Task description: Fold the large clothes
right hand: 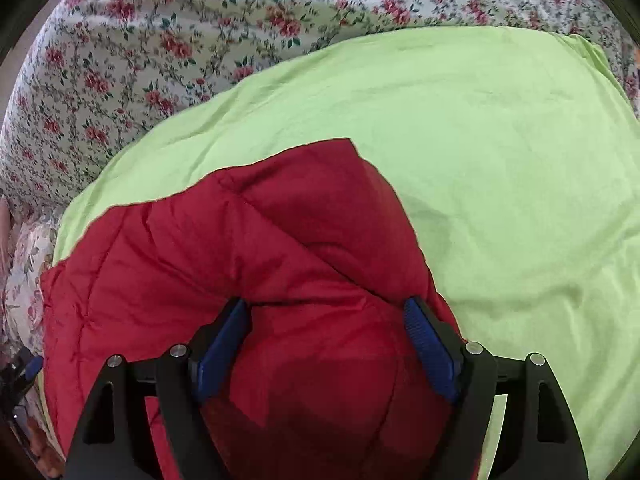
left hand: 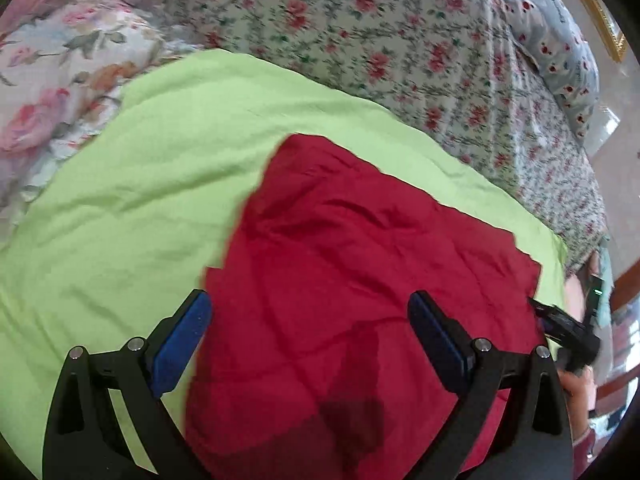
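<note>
We find the red garment (left hand: 360,280) partly folded on the green sheet (left hand: 140,200), near its front edge; squaring remains. Left gripper (left hand: 308,320) and right gripper (right hand: 328,320) both gape, holding nothing.

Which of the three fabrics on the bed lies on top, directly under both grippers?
The red garment. It lies on the plain lime-green sheet, which covers the floral bedspread. Only the red one sits between the open left gripper and right gripper.
</note>
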### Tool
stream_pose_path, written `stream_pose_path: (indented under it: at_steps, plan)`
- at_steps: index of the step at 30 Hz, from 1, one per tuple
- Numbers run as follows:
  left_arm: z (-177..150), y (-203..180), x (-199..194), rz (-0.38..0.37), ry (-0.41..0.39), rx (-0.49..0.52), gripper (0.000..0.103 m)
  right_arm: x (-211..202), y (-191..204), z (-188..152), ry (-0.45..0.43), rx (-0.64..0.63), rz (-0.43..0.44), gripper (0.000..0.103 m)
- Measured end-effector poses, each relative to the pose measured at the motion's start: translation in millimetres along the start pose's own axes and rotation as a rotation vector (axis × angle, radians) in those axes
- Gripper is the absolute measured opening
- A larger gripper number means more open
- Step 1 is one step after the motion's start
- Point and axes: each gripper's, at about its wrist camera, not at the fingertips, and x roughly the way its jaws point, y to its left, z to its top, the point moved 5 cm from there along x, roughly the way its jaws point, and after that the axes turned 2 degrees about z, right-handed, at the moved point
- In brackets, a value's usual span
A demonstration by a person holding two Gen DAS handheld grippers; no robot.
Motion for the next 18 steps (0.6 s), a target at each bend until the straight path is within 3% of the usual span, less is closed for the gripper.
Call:
stream_pose_path:
  at_steps: [4, 6, 7, 8, 10, 12, 13, 14, 18]
  plan:
    - [-6, 4, 28, -0.040, 0.103, -0.025, 0.100, -17, -2, -3, -0.034, 0.019, 0.019, 0.083]
    - [-12, -3, 42, -0.032, 0.139, -0.007, 0.100, -10, 3, -6, 0.008, -0.006, 0.020, 0.081]
    - [-13, -7, 45, -0.021, 0.136, 0.011, 0.098, -10, 3, -6, 0.008, -0.006, 0.020, 0.076]
    - [-14, -12, 45, -0.018, 0.128, 0.025, 0.095, -10, 6, -6, 0.010, -0.027, 0.016, 0.060]
    - [-12, -18, 41, -0.041, 0.119, 0.030, 0.072, -14, 15, -6, 0.008, -0.064, 0.011, 0.038]
    - [-8, -23, 33, -0.075, 0.107, 0.033, 0.058, -22, 23, -3, -0.009, -0.087, 0.027, 0.014]
    - [-5, -26, 28, -0.103, 0.099, 0.034, 0.049, -28, 28, -2, -0.021, -0.096, 0.052, 0.012]
    - [-2, -26, 25, -0.121, 0.096, 0.031, 0.046, -34, 32, 0, -0.027, -0.101, 0.068, 0.011]
    - [7, -23, 34, -0.123, 0.103, 0.034, 0.045, -44, 39, 11, -0.066, -0.100, 0.087, 0.011]
